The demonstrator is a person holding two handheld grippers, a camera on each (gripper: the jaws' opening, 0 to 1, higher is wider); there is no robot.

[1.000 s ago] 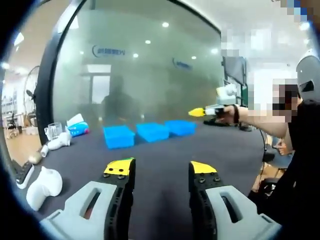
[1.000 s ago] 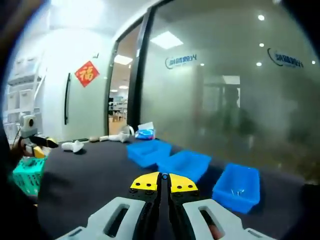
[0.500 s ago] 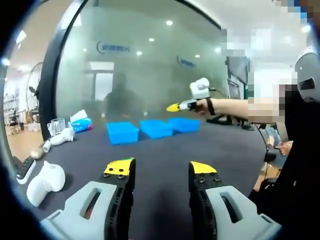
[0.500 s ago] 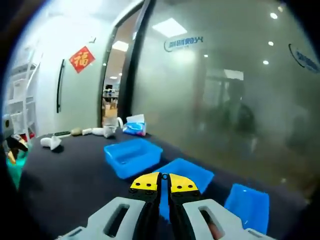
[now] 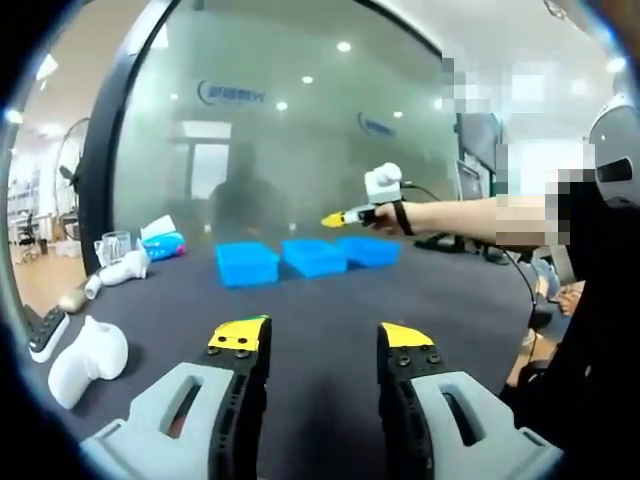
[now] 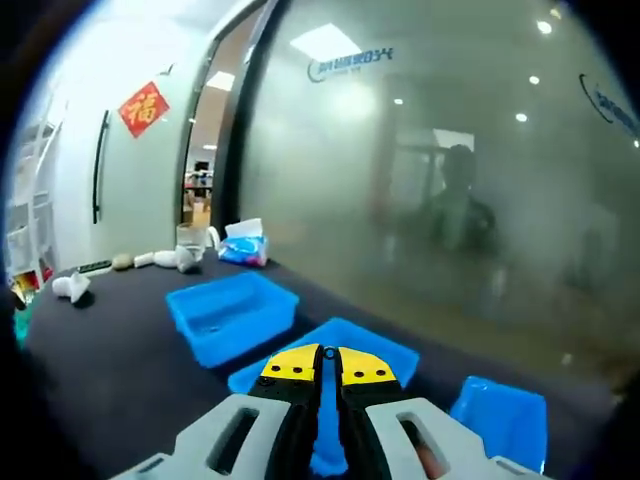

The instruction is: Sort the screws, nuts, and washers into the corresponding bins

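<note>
Left gripper (image 5: pixel 325 340) low over the near part of the dark table (image 5: pixel 330 300), jaws well apart, nothing between them. Three blue bins (image 5: pixel 247 264) in a row toward the far edge, in front of the frosted glass wall (image 5: pixel 280 130). Right gripper (image 5: pixel 337 218) held out on an outstretched arm (image 5: pixel 450 215), above the bins and near the middle one (image 5: pixel 312 256). White objects (image 5: pixel 88 352) along the left edge of the table, with a tissue pack (image 5: pixel 162 243) and a clear jug (image 5: pixel 108 248) at the far left corner.

From the right gripper view, right gripper (image 6: pixel 329 368) with its yellow-tipped jaws pressed together; too little seen at the tips to say whether anything small is pinched there. Directly over the middle bin (image 6: pixel 355 345), with the left bin (image 6: pixel 230 315) beside it and the right bin (image 6: pixel 505 420) on the other side. Bin contents blurred; no screws, nuts or washers made out. Red paper sign (image 6: pixel 143 106) on the white wall by the door.
</note>
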